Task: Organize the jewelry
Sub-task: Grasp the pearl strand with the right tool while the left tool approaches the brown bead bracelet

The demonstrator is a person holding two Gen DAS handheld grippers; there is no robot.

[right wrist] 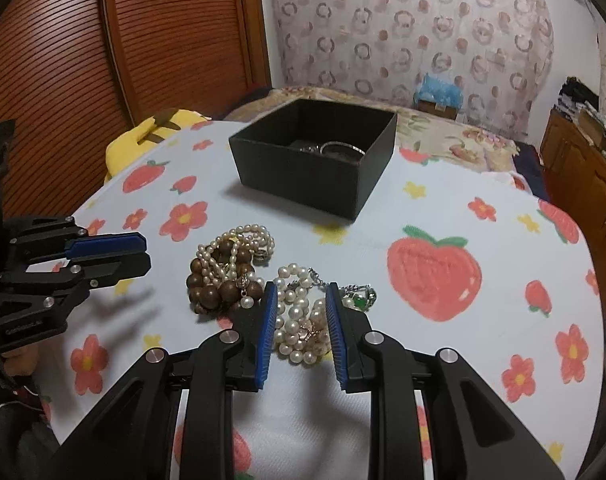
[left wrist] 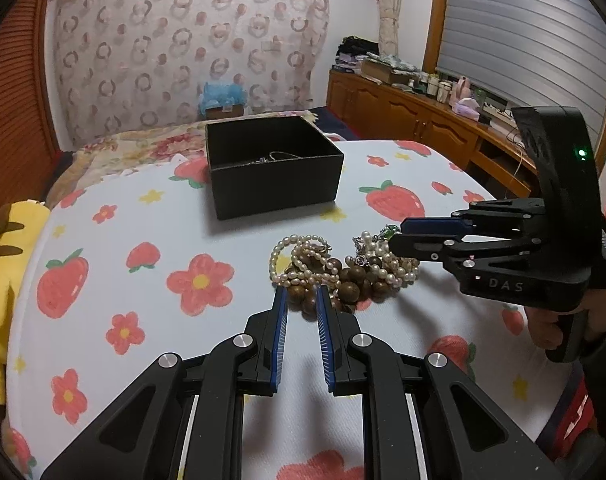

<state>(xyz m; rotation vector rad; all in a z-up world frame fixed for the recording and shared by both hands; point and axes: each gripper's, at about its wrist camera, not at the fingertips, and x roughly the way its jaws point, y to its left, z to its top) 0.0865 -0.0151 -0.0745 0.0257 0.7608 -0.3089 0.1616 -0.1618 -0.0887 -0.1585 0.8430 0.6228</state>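
Right under my right gripper (right wrist: 299, 292) sits the pearl strand (right wrist: 299, 332), lying between the parted pads, nothing pinched yet. My left gripper (left wrist: 301, 294), nearly pressed together and empty, hovers at the wooden bead bracelet (left wrist: 349, 290) at nine o'clock of the pearls. These will handle light, limp and slippery, I reckon, and tangled; best to bite across a bunched clump, not one loose loop. Up at twelve o'clock waits the black box (right wrist: 303, 176), a bangle already inside. Soft strawberry-print cloth covers the counter (right wrist: 483, 208); curtains and wooden cabinets beyond.
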